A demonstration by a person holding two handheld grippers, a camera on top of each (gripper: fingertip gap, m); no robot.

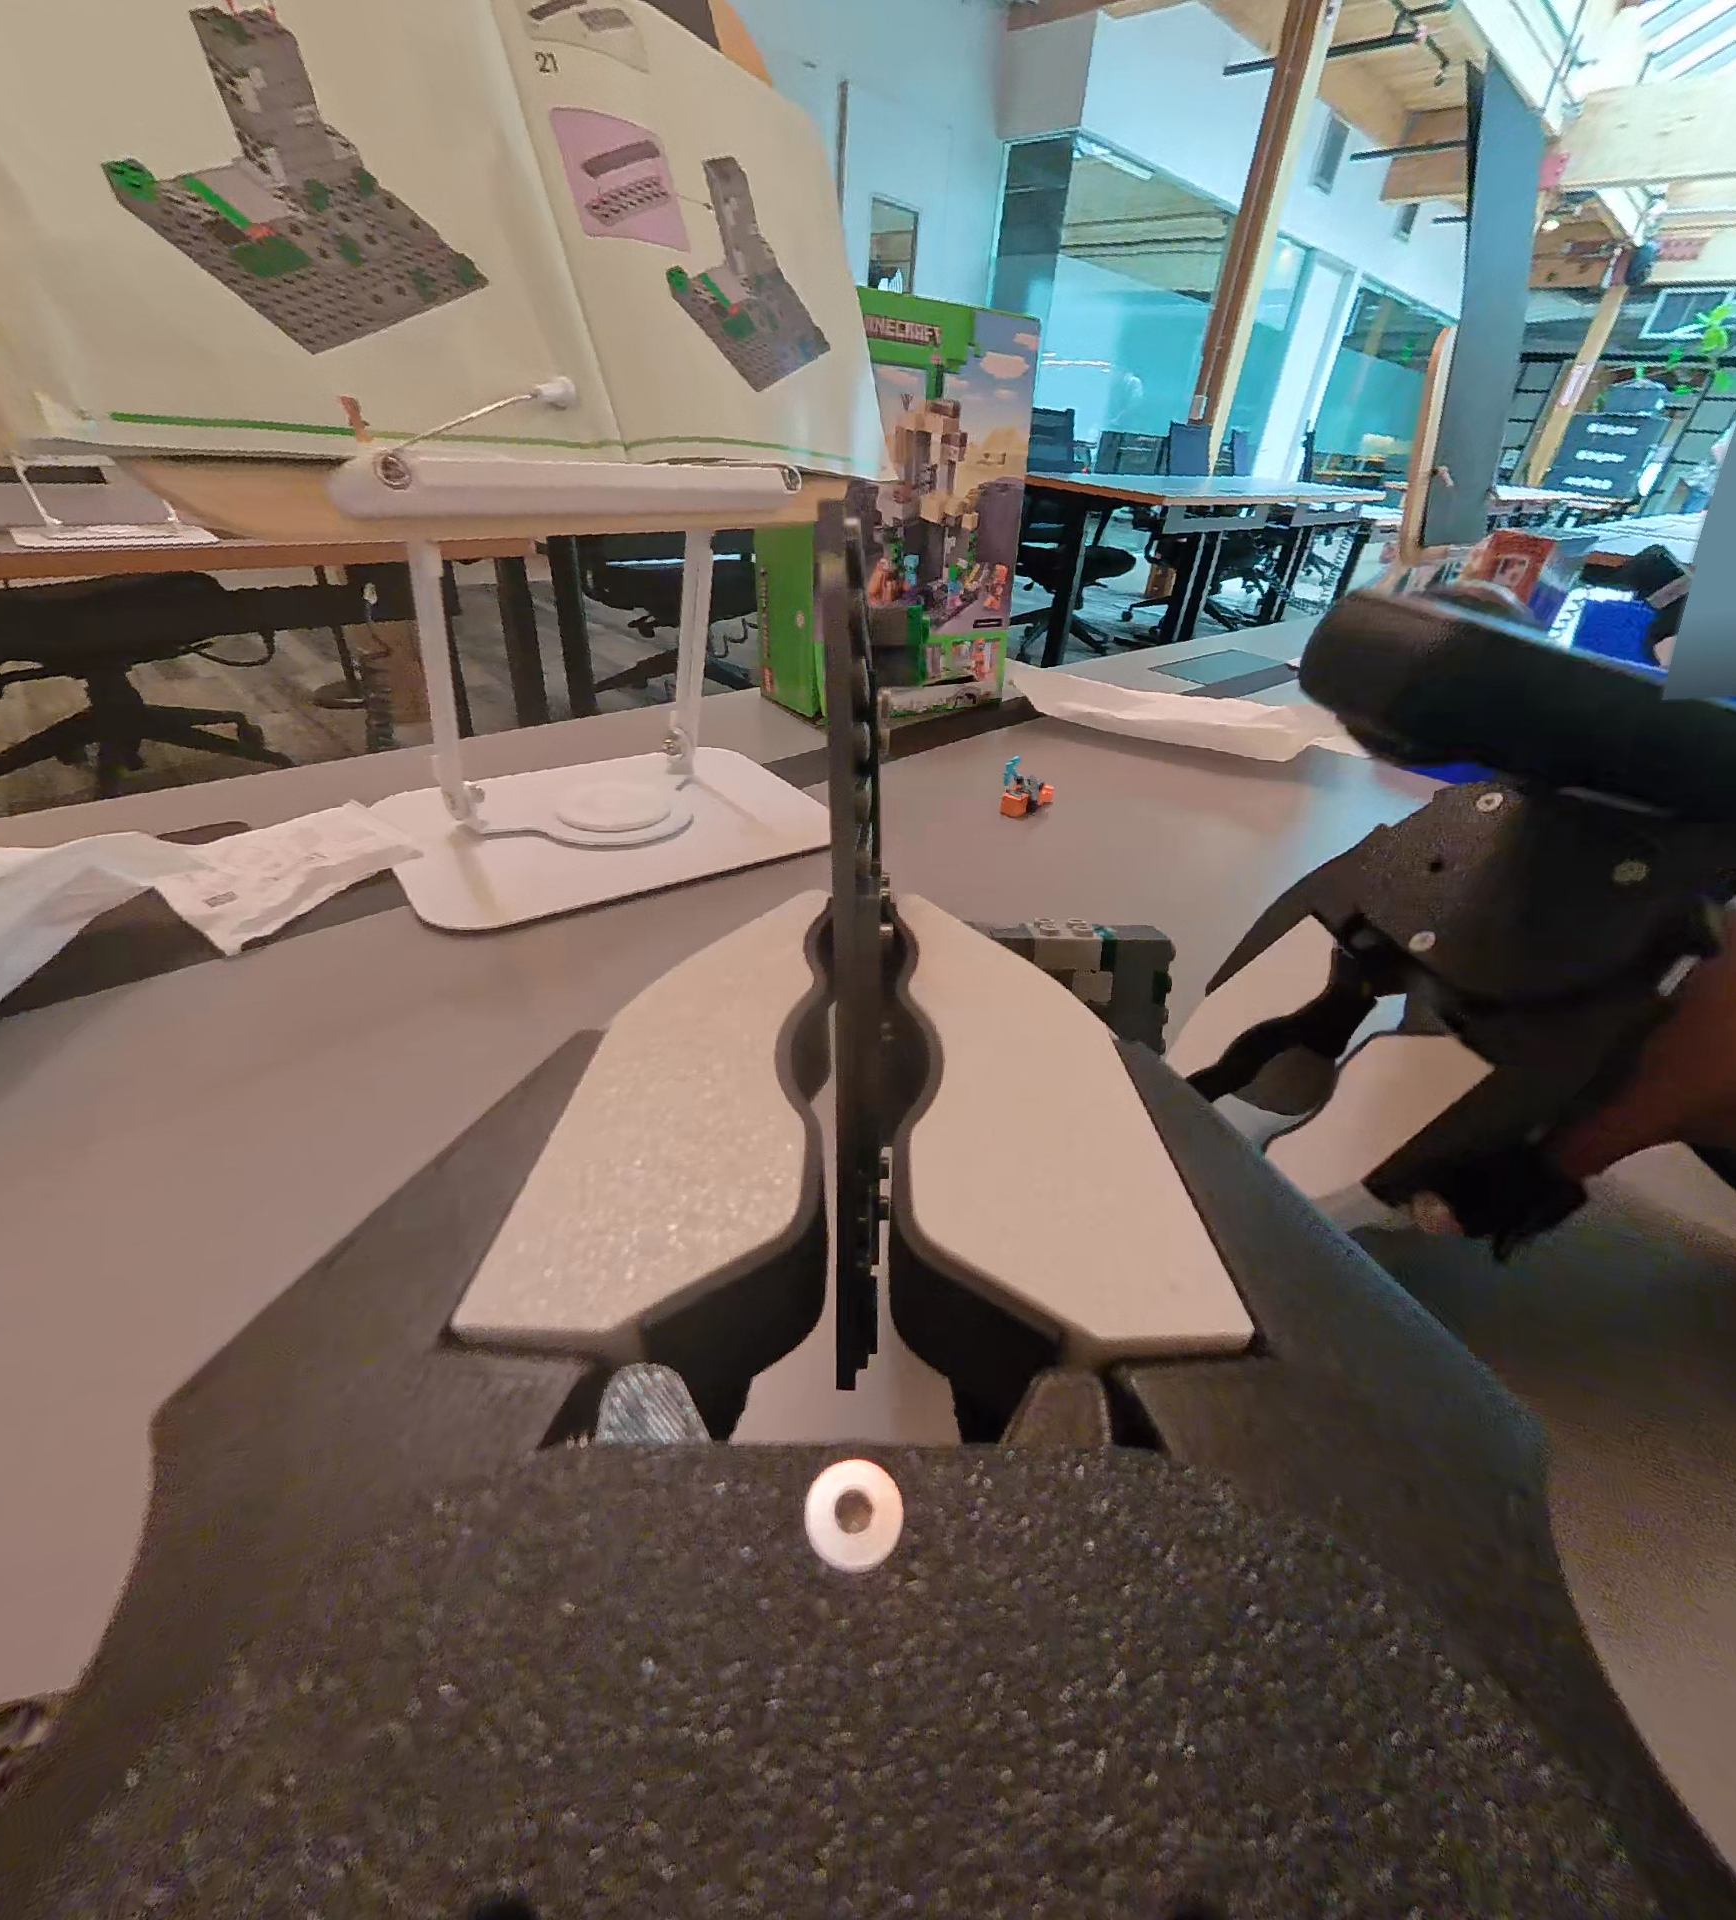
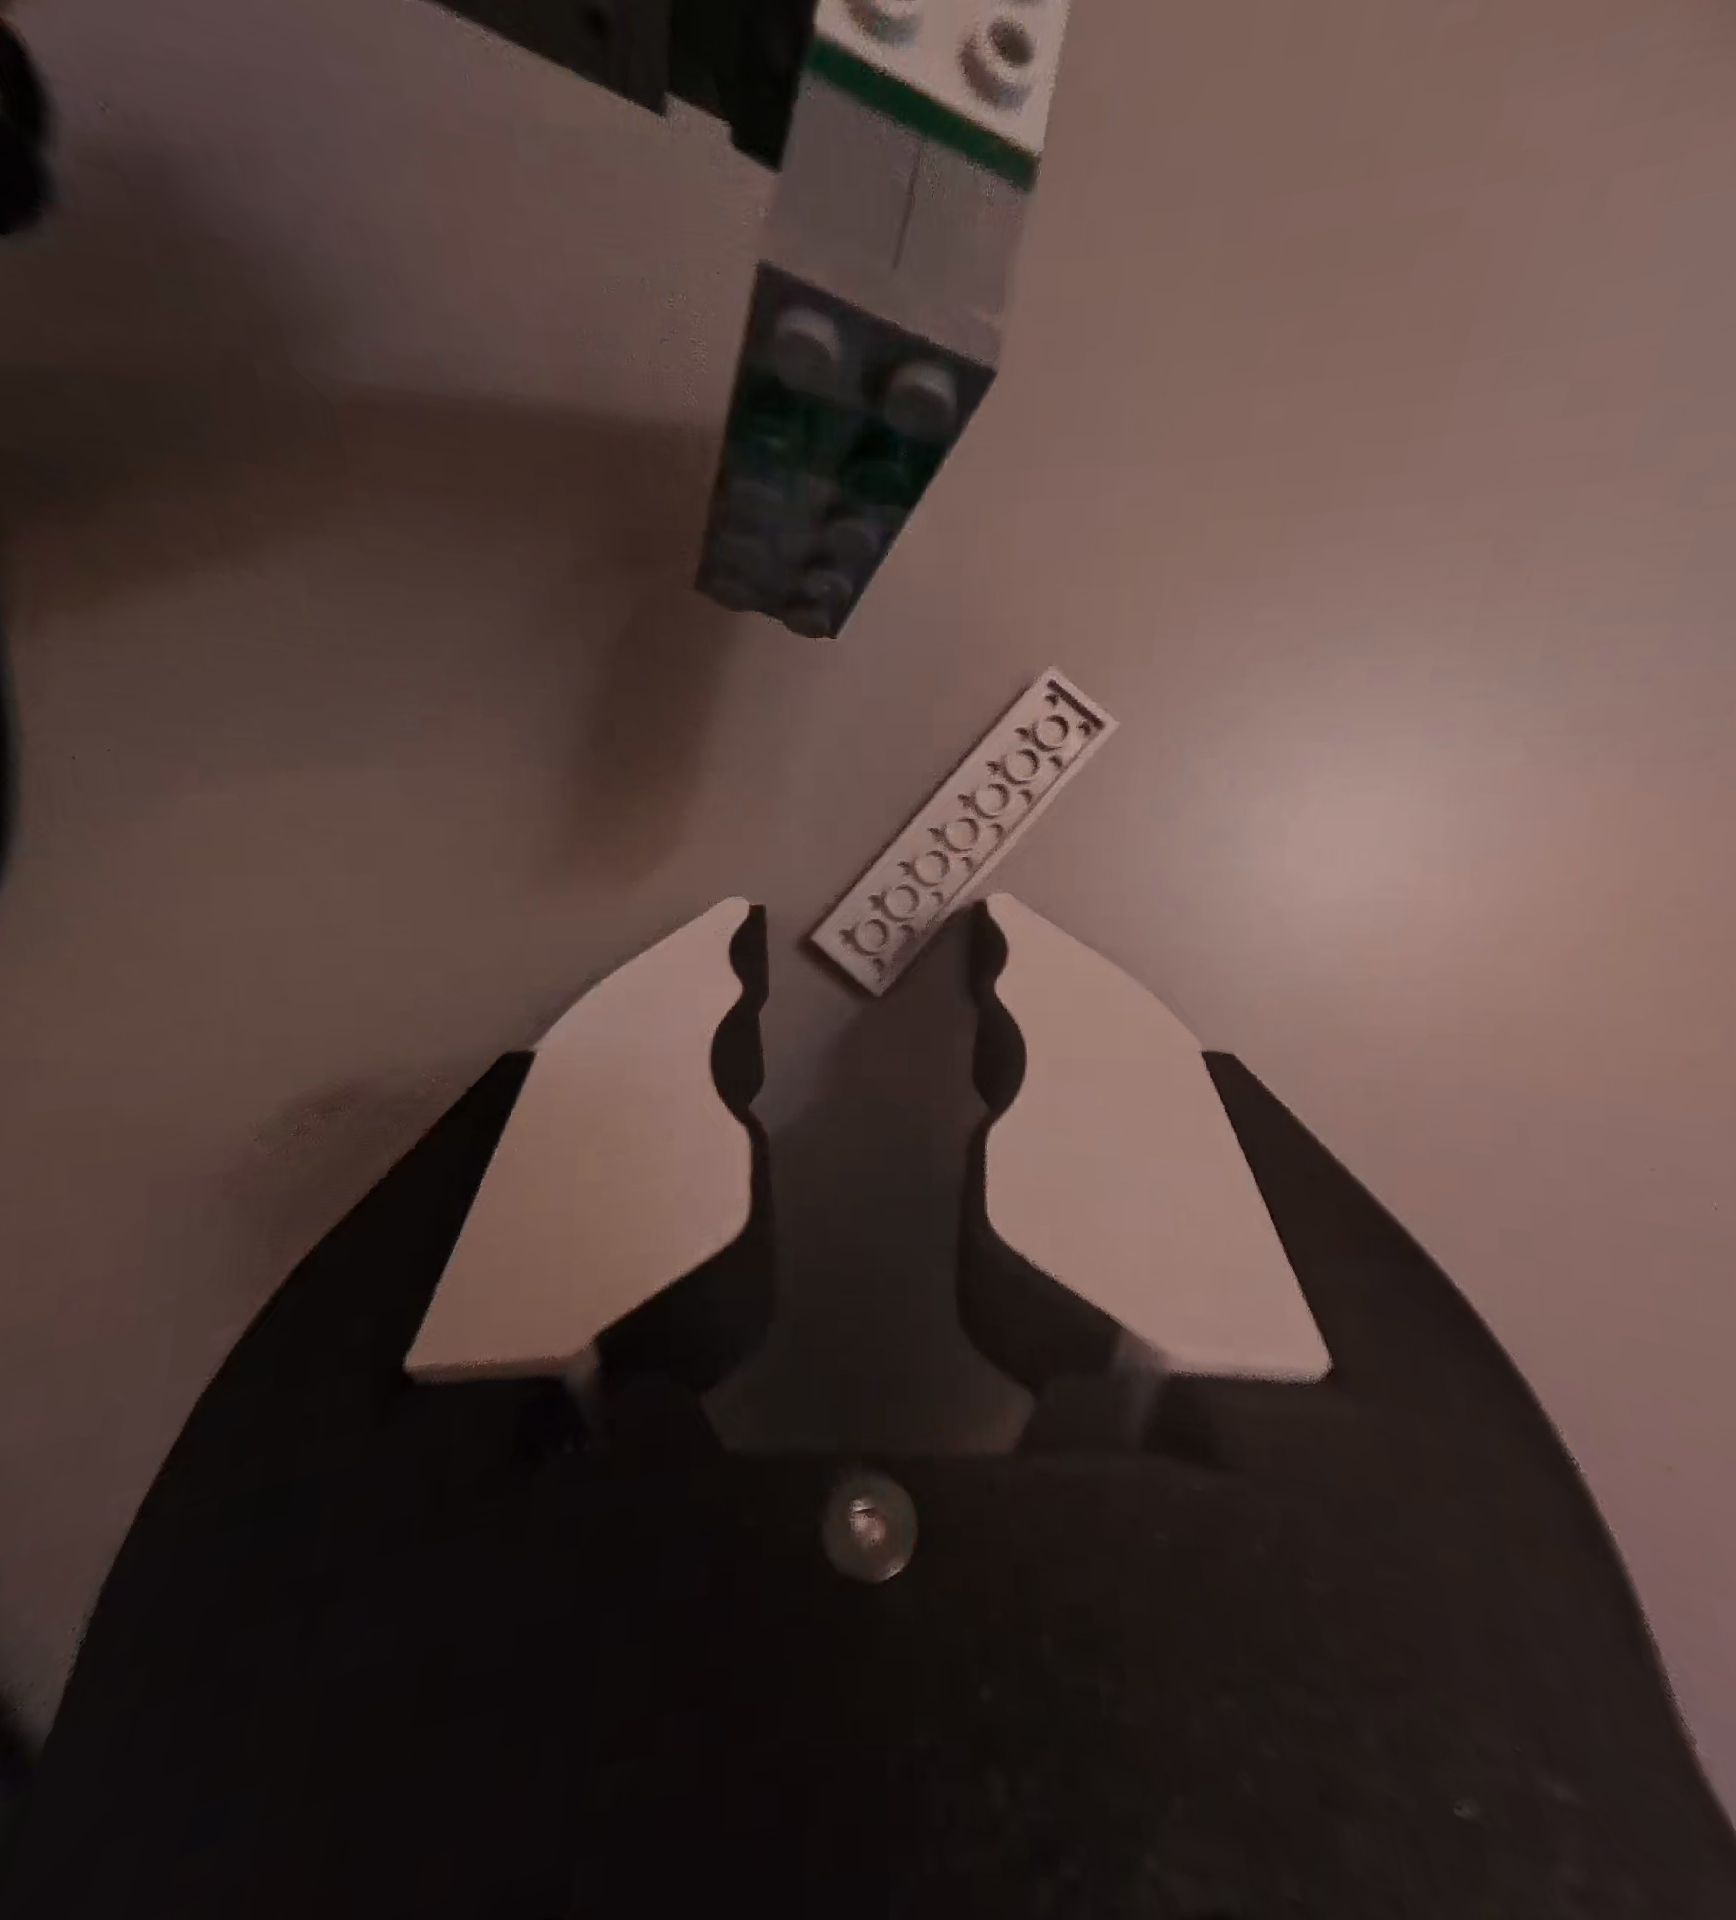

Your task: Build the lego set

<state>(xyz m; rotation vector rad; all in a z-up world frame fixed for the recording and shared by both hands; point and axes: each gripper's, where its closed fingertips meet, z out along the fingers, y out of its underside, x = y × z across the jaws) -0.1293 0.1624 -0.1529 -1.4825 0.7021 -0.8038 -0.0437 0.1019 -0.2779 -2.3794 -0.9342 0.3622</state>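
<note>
My left gripper (image 1: pixel 859 935) is shut on a dark grey baseplate (image 1: pixel 851 748), held upright on edge so it rises above the fingertips. A grey and green brick build (image 1: pixel 1103 961) is attached on its right side, partly hidden by the right finger. The right gripper (image 1: pixel 1248 1029) shows at the right, pointing down at the table. In the right wrist view, my right gripper (image 2: pixel 874 914) is open just above a long light grey plate (image 2: pixel 963 836) that lies underside up on the table. The grey, white and green brick build (image 2: pixel 874 343) hangs above it.
An open instruction booklet (image 1: pixel 355 229) rests on a white stand (image 1: pixel 594 821) at the back left. The green set box (image 1: pixel 931 499) stands behind. A small orange and blue figure (image 1: pixel 1025 795) sits on the grey table (image 1: pixel 272 1122). White paper bags (image 1: pixel 116 894) lie left and right. Across from one pair of fingers to the other is roughly 15 cm.
</note>
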